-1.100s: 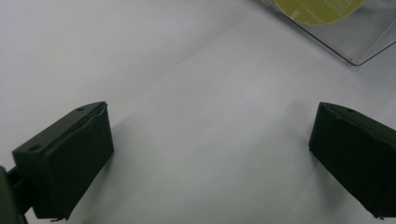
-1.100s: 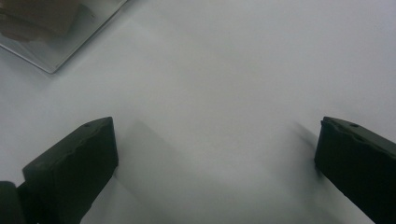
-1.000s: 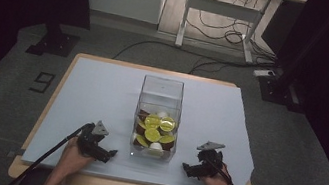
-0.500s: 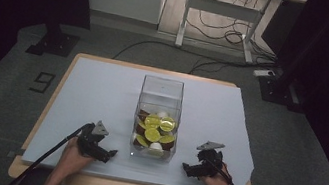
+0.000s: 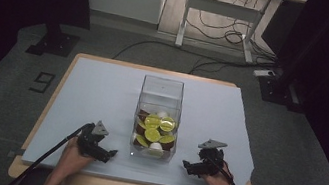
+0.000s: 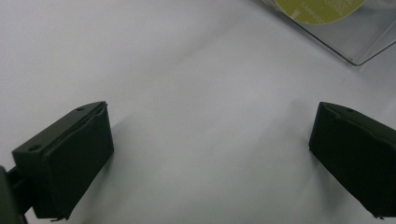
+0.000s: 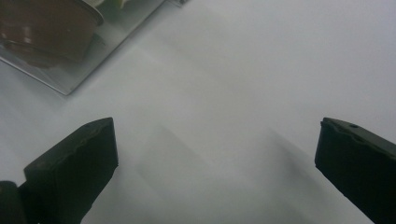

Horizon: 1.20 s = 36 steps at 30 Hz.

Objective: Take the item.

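Standing near the tabletop's front edge, midway between its corners: a clear, square-sided plastic box holding round, glossy yellow-green and brown capsules. Resting either side on the smooth pale sheet, left gripper and right gripper, black blocky jaws spread wide, grasping nothing.

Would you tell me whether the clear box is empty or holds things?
Holds things: the clear box has yellow-green and brown capsules piled in its lower part.
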Available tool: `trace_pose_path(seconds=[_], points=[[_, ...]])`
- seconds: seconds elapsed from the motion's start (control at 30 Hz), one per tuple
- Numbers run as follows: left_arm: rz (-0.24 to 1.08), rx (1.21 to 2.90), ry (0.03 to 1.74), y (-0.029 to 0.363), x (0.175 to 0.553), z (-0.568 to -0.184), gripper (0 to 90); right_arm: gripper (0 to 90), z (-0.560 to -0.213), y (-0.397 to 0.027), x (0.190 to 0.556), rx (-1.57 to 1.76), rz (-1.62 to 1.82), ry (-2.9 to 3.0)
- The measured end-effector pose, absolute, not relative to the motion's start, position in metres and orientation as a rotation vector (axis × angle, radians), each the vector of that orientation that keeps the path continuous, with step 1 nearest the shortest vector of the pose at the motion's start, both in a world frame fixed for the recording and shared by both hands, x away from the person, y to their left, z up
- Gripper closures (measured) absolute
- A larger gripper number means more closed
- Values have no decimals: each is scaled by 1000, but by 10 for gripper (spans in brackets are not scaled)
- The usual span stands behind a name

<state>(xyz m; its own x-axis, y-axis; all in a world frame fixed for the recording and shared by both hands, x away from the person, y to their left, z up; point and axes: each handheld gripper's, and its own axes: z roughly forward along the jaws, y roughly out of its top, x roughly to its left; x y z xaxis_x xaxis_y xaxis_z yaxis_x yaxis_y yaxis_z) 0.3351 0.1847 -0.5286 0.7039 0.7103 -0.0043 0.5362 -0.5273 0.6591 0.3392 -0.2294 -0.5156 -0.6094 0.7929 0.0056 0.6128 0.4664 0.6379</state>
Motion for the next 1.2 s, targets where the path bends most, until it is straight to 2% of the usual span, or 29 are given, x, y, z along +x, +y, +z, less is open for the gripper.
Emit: trace_pose_path(seconds=[1.2], points=[[347,2265,946,185,335,-529,0,0,-475,-223,338,1164,1089,2331]])
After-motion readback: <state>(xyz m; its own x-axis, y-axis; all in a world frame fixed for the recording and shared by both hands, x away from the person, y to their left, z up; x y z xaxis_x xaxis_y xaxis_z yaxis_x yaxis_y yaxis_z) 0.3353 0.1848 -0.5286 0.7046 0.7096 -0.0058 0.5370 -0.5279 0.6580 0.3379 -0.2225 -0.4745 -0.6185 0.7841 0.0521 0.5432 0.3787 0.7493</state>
